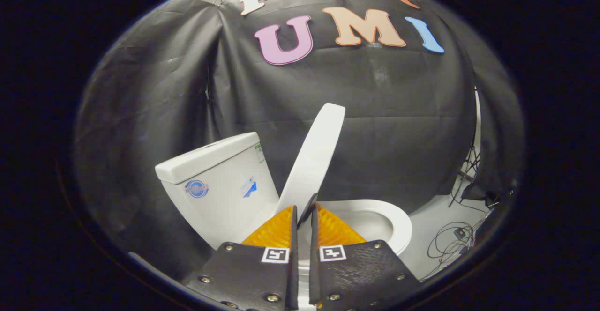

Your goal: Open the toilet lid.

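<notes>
A white toilet stands ahead of me against the black cloth wall. Its lid [315,154] is raised steeply and tilts toward the tank [220,184] without touching it. The lid's lower edge runs down between my fingertips. My gripper [304,211] is shut on that edge, with only a narrow gap between the fingers. The seat ring [396,222] lies flat on the bowl, just beyond and to the right of the fingers, and the bowl opening shows inside it.
Black cloth walls close in behind and to both sides of the toilet. On the grey floor [433,215] to the right lie loose cables [450,240], with a stand's legs [468,170] near the cloth.
</notes>
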Demonstrator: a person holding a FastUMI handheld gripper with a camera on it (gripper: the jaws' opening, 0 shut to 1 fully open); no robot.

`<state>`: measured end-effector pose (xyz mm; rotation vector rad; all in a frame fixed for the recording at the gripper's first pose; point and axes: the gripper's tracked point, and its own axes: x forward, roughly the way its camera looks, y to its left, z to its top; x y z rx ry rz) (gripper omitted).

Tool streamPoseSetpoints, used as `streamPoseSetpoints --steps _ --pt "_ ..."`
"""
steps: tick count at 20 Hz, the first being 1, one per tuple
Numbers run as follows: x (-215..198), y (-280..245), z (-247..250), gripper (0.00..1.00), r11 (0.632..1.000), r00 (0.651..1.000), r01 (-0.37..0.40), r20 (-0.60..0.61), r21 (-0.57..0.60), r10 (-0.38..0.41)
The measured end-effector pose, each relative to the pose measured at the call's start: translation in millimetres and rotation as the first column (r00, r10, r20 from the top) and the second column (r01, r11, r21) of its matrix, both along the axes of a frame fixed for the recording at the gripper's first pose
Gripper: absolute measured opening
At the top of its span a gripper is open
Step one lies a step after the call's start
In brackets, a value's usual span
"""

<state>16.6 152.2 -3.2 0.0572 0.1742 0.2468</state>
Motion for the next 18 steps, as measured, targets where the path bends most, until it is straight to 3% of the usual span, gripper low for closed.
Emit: streamPoseSetpoints --steps 18 --pt "1 57 19 0.1 0.997 0.994 -0.072 0.082 -0.01 0.072"
